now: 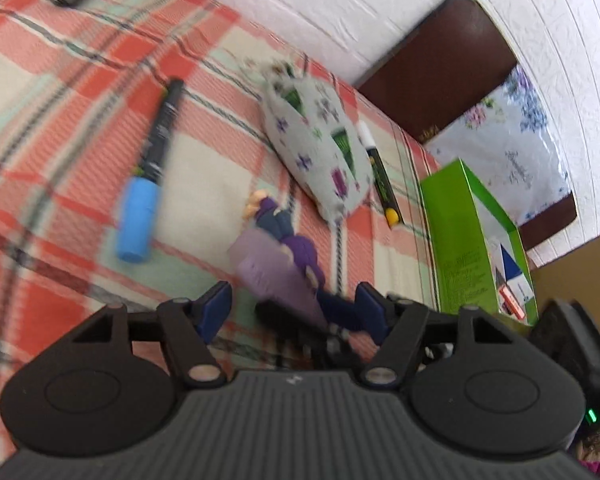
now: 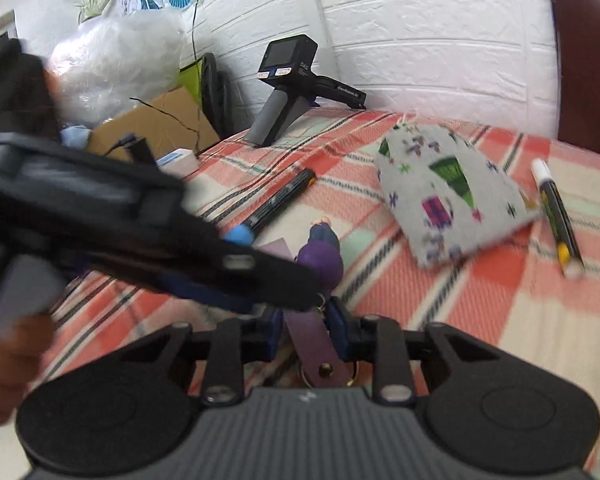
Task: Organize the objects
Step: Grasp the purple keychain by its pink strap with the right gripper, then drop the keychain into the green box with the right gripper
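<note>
My right tool [image 2: 305, 332] had pinched the keychain's purple strap [image 2: 315, 344], left tool [image 1: 294, 312] open over it, but both markers [image 1: 150, 168] and pouch [image 2: 452, 196] lay unsorted.

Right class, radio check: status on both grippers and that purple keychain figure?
Right gripper shut on purple strap of keychain figure. Left gripper open, straddling the figure. Left gripper crowds the right one's view. Pouch and markers lie clear.
</note>
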The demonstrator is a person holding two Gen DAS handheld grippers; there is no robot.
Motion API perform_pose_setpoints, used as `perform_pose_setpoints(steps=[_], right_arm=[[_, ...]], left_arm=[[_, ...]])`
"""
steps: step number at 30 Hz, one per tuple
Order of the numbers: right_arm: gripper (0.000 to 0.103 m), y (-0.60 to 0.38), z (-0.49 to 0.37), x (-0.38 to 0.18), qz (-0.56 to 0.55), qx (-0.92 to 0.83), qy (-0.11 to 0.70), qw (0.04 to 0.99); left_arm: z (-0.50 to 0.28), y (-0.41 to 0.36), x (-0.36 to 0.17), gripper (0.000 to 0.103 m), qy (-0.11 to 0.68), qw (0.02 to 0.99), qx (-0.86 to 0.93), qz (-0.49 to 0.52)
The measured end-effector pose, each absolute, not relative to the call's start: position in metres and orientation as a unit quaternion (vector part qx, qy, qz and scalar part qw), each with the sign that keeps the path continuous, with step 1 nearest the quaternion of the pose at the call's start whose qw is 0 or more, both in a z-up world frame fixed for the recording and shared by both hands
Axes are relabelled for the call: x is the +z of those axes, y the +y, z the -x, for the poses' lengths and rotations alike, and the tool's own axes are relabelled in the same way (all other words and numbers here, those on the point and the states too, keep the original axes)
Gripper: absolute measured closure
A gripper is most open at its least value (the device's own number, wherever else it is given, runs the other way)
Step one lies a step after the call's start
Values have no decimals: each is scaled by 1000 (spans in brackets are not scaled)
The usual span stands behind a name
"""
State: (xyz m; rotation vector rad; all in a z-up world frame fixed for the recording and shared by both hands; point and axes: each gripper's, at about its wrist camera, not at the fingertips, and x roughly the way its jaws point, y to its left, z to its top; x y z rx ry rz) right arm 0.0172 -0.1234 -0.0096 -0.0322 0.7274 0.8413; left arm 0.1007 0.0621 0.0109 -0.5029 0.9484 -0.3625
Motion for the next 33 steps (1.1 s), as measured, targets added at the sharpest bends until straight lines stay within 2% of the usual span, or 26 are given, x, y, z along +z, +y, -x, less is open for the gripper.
perform_pose_setpoints(steps=[2, 3, 5, 6, 8, 18, 24, 25, 26, 27, 29, 31, 33], right_arm=[[81, -131, -4, -8, 17, 404, 342, 848], [85, -135, 2, -6, 19, 403, 338, 850], [86, -141, 10, 1, 21, 398, 322, 859], [89, -145, 15, 6, 23, 395, 311, 864], [92, -152, 22, 17, 33, 385, 285, 877], [93, -238, 24, 62, 32, 254, 159, 954], [93, -299, -1, 53, 5, 172, 164, 971], [92, -308, -6, 50, 1, 160, 169, 972], [89, -316, -12, 46, -1, 146, 176, 974], [78, -322, -21, 40, 3, 129, 189, 973], [65, -335, -35, 29, 6, 84, 217, 973], [64, -354, -39, 25, -28, 65, 221, 973], [57, -364, -35, 25, -49, 56, 214, 974]], left_arm=[[-100, 54, 14, 43, 448, 847, -171, 231], [-99, 51, 15, 54, 450, 843, -180, 232], [-98, 42, 22, 57, 449, 839, -200, 234], [-97, 35, 28, 63, 444, 842, -208, 225], [-95, 19, 44, 66, 428, 854, -220, 197], [-117, -100, 109, 66, 371, 860, -329, 117], [-140, -180, 98, 66, 388, 840, -372, 78], [-143, -191, 96, 63, 392, 838, -374, 72], [-145, -199, 94, 60, 393, 839, -371, 63], [-148, -206, 91, 55, 393, 844, -361, 51], [-150, -210, 90, 52, 388, 857, -338, 35], [-150, -203, 90, 48, 388, 857, -338, 41], [-150, -194, 89, 47, 389, 860, -327, 45]])
